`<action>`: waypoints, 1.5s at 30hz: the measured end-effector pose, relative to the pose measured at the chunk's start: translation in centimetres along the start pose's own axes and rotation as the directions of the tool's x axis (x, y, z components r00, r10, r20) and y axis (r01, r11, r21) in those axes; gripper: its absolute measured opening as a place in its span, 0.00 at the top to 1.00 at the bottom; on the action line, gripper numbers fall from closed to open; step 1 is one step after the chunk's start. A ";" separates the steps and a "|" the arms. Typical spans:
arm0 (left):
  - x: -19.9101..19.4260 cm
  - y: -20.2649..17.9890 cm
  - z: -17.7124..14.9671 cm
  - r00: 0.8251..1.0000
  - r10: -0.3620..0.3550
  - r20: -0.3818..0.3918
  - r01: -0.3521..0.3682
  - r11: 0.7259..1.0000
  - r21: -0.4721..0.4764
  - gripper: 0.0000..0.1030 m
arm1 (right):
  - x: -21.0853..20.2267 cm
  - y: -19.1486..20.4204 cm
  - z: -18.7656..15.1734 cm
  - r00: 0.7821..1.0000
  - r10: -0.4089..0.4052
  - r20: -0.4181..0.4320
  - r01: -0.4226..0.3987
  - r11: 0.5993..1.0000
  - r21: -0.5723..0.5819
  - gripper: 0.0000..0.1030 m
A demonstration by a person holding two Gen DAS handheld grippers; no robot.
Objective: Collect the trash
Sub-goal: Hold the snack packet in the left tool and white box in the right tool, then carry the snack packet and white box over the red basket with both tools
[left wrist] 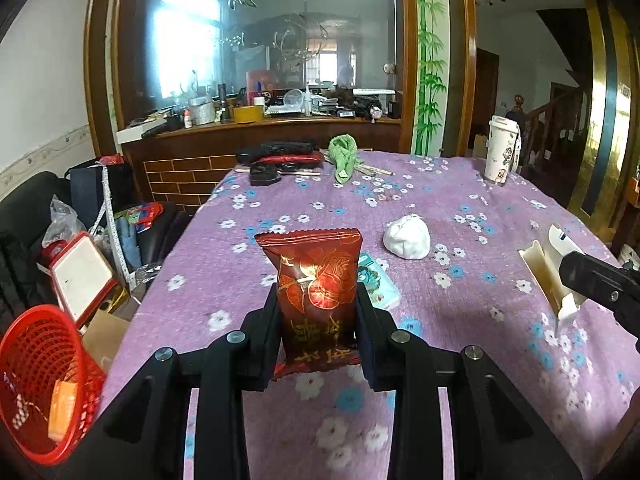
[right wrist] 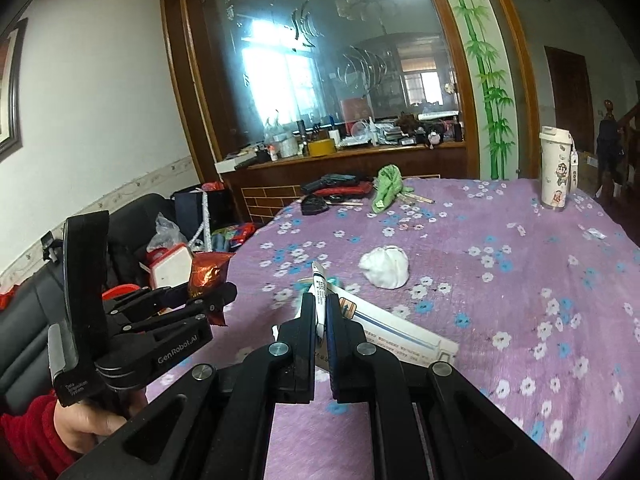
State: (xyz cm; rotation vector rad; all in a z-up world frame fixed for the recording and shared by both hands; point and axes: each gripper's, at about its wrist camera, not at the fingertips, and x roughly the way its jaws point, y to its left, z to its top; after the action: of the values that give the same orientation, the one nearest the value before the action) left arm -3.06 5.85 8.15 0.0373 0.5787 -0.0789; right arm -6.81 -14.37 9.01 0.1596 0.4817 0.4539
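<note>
My left gripper (left wrist: pixel 318 304) is shut on a red snack packet (left wrist: pixel 316 280) and holds it upright above the purple flowered tablecloth (left wrist: pixel 460 208). The packet also shows in the right wrist view (right wrist: pixel 206 274). My right gripper (right wrist: pixel 320 312) is shut on the flap of an open white carton (right wrist: pixel 384 328), which lifts off the cloth; the carton also shows at the right of the left wrist view (left wrist: pixel 550 276). A crumpled white tissue (left wrist: pixel 407 237) lies on the cloth ahead. A red mesh bin (left wrist: pixel 44 384) stands off the table's left edge with an orange item inside.
A small teal packet (left wrist: pixel 378 280) lies behind the red packet. A green cloth (left wrist: pixel 344 154), a black pouch (left wrist: pixel 264 174) and a white printed tumbler (left wrist: pixel 502 152) stand at the far side. A black sofa with bags (left wrist: pixel 80 240) is to the left.
</note>
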 end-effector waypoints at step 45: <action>-13.4 29.0 -7.0 0.954 0.301 -0.004 -0.285 0.900 -0.330 0.69 | 10.3 29.7 2.3 0.871 0.452 -0.192 -0.475 0.875 -0.093 0.94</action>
State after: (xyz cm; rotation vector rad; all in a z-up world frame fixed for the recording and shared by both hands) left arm -15.60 36.02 9.98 -0.2008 0.5274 0.3109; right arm -8.91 16.59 14.31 0.1041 0.5737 0.9797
